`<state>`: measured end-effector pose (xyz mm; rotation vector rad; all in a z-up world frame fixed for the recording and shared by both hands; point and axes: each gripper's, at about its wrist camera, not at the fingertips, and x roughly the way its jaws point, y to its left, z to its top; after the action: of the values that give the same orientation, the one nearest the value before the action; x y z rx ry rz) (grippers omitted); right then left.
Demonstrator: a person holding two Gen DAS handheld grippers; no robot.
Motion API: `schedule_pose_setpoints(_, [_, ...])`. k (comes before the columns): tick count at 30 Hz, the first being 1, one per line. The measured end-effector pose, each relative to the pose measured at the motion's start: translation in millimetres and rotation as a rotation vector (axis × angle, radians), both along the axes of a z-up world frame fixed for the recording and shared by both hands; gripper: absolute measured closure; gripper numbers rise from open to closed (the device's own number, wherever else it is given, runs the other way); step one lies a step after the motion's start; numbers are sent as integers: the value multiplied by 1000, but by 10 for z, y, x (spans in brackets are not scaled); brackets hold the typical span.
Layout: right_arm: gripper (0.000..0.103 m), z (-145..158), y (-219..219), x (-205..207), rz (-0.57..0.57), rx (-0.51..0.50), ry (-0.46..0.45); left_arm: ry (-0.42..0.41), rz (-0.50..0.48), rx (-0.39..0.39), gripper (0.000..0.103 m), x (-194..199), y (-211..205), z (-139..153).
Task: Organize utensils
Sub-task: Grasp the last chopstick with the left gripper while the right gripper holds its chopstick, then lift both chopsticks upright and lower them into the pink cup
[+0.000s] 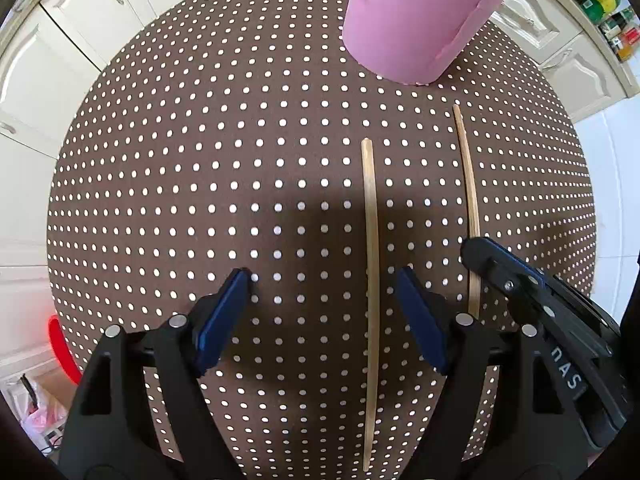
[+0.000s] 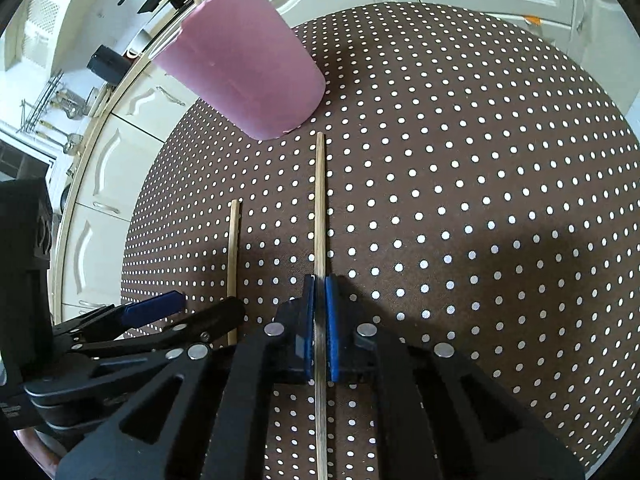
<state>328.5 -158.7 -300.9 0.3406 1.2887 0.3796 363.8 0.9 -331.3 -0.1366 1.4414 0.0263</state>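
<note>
Early stage, judging by the layout: both chopsticks lie flat on the dotted tablecloth [image 1: 200,160] and neither is in the pink holder [image 1: 416,20], which stands upright at the far side of the table; whether it already holds anything is unclear, its inside is not visible. The right gripper [image 2: 320,284] is pressed together on the right chopstick [image 2: 320,200], blue pads pinching it partway along its length, the far end pointing toward the holder's base and just short of it; the stick looks flat on the cloth, lift not started as far as I can tell. The left gripper [image 1: 322,276] hangs spread wide, pointing down over the left chopstick [image 1: 371,260], which runs between the fingers, nearer the right finger, untouched. Left to do: grip the second stick, carry both to the holder.
</note>
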Motion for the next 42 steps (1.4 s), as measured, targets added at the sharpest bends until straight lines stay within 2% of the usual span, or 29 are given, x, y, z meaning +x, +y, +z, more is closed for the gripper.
schedule_pose_setpoints(5, [100, 38, -111, -8, -23, 33, 30, 35, -10, 62, 30, 184, -121, -132])
schedule_pose_setpoints(7, [99, 58, -191, -20, -19, 29, 32, 13, -21, 61, 39, 204, -186, -131])
schedule_pose_setpoints(9, [99, 82, -217, -8, -22, 24, 37, -15, -26, 55, 64, 204, -239, -102])
schedule_pose_setpoints(11, [99, 80, -158, 7, -20, 14, 35, -35, -38, 51, 79, 244, -264, -83])
schedule_pose_setpoints(14, [98, 72, -5, 71, -13, -5, 28, -39, -29, 31, 94, 320, -256, -101])
schedule_pose_setpoints(21, [98, 274, 58, 55, -35, 17, -42, -65, -27, -2, 96, 284, -221, -6])
schedule_pose_setpoints(27, [98, 401, 14, 5, -49, 31, -84, -126, -43, 16, 97, 68, -134, 329])
schedule_pose_setpoints(31, [98, 593, 3, -40, -55, 29, -133, -205, -30, 52, 97, -141, -40, 646])
schedule_pose_setpoints(41, [98, 1015, -19, -126, -63, 22, -253, -344, -11, 53, 97, -297, 52, 1178])
schedule_pose_setpoints(42, [98, 1029, -29, -137, -63, 21, -261, -352, -12, 51, 97, -314, 194, 1255])
